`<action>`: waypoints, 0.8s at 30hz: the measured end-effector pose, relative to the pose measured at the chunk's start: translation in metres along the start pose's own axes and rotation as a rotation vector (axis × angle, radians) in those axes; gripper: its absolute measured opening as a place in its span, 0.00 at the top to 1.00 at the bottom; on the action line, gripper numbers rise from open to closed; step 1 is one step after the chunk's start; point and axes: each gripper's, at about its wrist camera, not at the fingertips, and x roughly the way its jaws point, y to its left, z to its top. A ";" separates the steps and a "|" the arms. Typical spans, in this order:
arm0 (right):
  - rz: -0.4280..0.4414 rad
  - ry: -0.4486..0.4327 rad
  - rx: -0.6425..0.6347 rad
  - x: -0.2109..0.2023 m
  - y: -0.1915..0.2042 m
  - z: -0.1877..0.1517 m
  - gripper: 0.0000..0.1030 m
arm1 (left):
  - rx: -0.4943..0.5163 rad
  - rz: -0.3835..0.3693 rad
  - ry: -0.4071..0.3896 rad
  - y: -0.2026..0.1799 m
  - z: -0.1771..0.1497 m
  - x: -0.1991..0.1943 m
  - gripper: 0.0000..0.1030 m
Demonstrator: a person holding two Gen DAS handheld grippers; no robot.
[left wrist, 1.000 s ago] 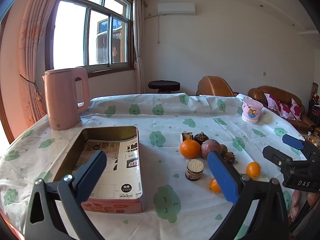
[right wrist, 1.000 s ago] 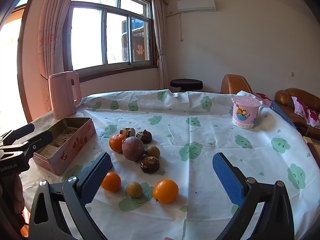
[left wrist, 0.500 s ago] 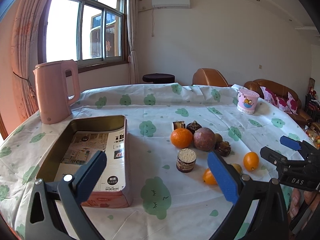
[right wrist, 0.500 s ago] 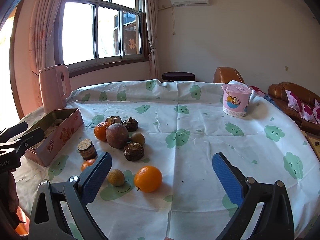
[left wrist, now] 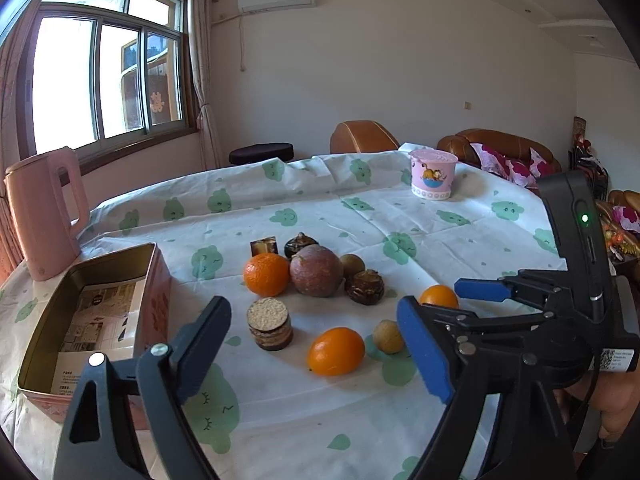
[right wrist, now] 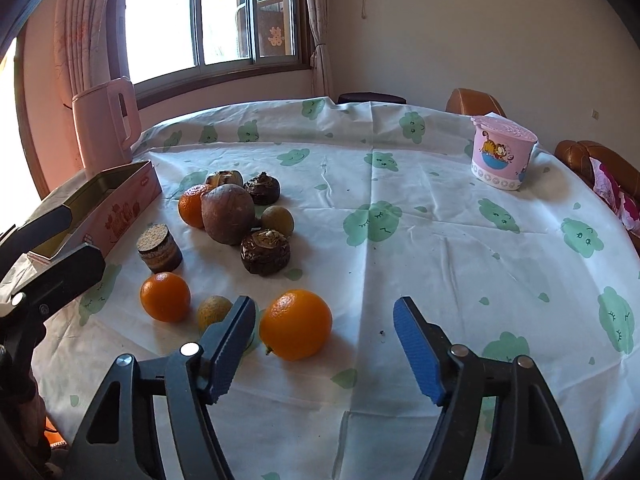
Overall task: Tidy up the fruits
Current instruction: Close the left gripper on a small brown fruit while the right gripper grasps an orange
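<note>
Fruits lie in a loose group on the tablecloth: an orange (right wrist: 296,323) nearest my right gripper, a second orange (right wrist: 165,297), a small tan fruit (right wrist: 213,311), a large brown-purple fruit (right wrist: 227,213), a third orange (left wrist: 266,274) and dark mangosteens (right wrist: 265,252). An open pink tin box (left wrist: 96,320) stands at the left. My right gripper (right wrist: 325,347) is open, low over the cloth, with the near orange just inside its left finger. My left gripper (left wrist: 316,344) is open and empty above the near fruits.
A pink kettle (left wrist: 44,212) stands behind the tin. A pink lidded cup (right wrist: 500,152) stands at the far right. A small round cork-topped jar (right wrist: 159,249) sits among the fruits. Sofa and chair lie beyond the table (right wrist: 440,240).
Both grippers have moved forward and lower toward the fruits. The right gripper now reaches the near orange. The left view has swung right, away from the tin.
</note>
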 end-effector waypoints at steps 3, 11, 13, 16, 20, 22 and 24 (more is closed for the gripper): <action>0.011 0.014 0.003 0.002 -0.004 -0.004 0.61 | 0.030 -0.033 0.022 -0.011 0.001 0.006 0.20; -0.027 -0.043 0.081 -0.009 -0.032 -0.007 0.63 | 0.135 -0.105 0.119 -0.046 0.003 0.032 0.57; -0.014 -0.042 0.094 -0.009 -0.036 -0.008 0.63 | 0.154 -0.112 0.155 -0.053 0.002 0.040 0.59; -0.010 -0.048 0.092 -0.010 -0.036 -0.008 0.63 | 0.160 -0.117 0.227 -0.057 -0.001 0.052 0.63; 0.002 -0.053 0.100 -0.010 -0.037 -0.009 0.63 | 0.144 -0.135 0.273 -0.055 -0.003 0.059 0.69; 0.001 -0.051 0.093 -0.010 -0.036 -0.009 0.63 | 0.138 -0.140 0.274 -0.054 -0.004 0.059 0.72; -0.005 -0.055 0.084 -0.010 -0.035 -0.009 0.63 | 0.121 -0.147 0.265 -0.051 -0.004 0.058 0.73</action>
